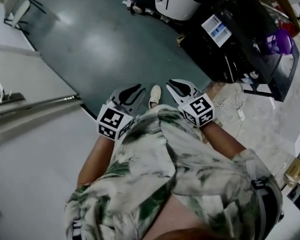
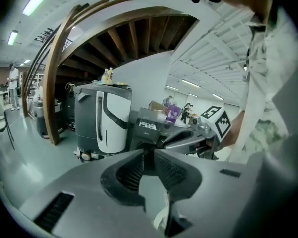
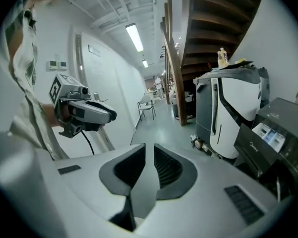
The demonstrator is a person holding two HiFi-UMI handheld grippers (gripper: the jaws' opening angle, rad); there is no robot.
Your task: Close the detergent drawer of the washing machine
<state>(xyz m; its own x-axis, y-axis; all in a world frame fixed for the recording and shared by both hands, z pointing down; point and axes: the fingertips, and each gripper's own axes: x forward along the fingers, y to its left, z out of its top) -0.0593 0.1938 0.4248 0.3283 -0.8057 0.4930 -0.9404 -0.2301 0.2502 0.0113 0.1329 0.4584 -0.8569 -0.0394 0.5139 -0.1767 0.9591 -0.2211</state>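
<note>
Left gripper [image 1: 131, 91] and right gripper [image 1: 182, 87] hover side by side, well apart from the dark washing machine [image 1: 230, 54], each with jaws a narrow gap apart and nothing between them. Its detergent drawer [image 1: 216, 30] stands pulled out of the machine's front.

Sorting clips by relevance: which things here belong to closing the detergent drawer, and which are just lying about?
Job: washing machine, detergent drawer, left gripper, right gripper.
Lying about: purple container, white-and-grey floor machine, floor cables.
</note>
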